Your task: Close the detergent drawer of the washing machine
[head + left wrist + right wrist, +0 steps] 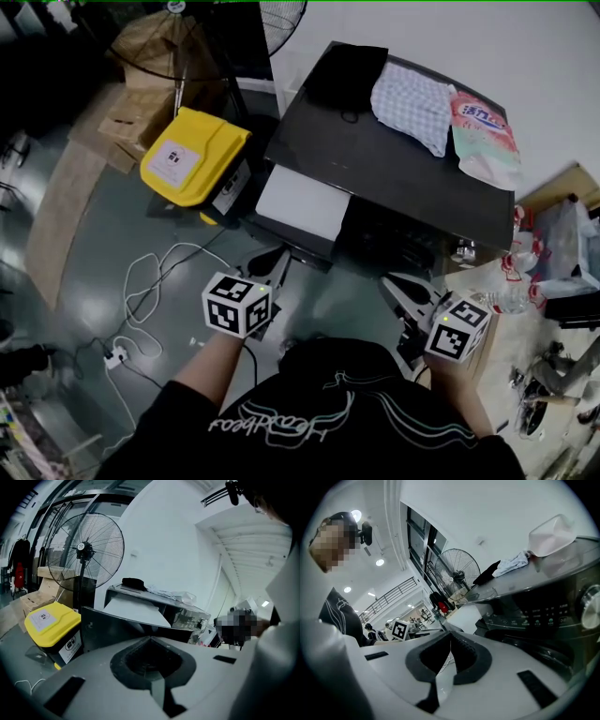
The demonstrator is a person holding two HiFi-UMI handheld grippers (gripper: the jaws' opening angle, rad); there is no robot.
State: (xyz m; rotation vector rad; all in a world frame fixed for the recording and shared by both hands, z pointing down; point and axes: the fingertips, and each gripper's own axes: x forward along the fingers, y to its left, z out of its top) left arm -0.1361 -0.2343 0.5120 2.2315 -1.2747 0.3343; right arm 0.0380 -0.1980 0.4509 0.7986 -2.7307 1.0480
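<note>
Jaws on my left gripper (150,638) and right gripper (449,633) are pressed together, holding nothing. Ahead of them the white detergent drawer (296,203) juts open from the dark, glossy washing machine (403,178). Its flat top carries a black cloth (345,72), a checked cloth (411,103) and a pink pouch (485,136). A yellow bin (192,155) stands on the shiny greenish floor (103,244).

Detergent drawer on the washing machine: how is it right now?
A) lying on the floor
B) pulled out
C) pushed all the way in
B: the white detergent drawer sticks out from the front of the dark washing machine.
</note>
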